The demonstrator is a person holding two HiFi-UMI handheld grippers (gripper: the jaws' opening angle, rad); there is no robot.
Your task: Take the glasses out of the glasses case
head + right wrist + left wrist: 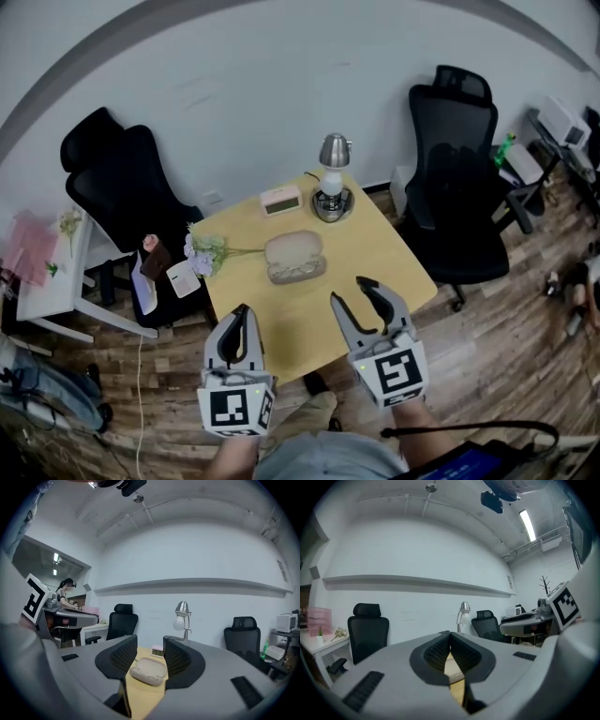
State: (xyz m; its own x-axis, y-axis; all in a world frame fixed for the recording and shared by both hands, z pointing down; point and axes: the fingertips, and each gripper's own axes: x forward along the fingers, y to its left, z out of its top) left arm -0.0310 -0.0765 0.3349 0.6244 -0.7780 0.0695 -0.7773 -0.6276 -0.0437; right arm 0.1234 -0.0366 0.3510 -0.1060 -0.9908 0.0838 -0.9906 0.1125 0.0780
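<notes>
Right claw (150, 644) is spread wide, lined up on the case (149, 671) mid counter (375, 253), looks ready to grab; left claw (450, 637) clenched empty, just idling.

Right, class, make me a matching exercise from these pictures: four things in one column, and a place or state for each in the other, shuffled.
Things:
1. case
2. lamp
3. left gripper
4. right gripper

Places or states:
a. jaws apart
b. middle of the table
c. jaws together
d. far edge of the table

Pairs: 1-b, 2-d, 3-c, 4-a
</notes>
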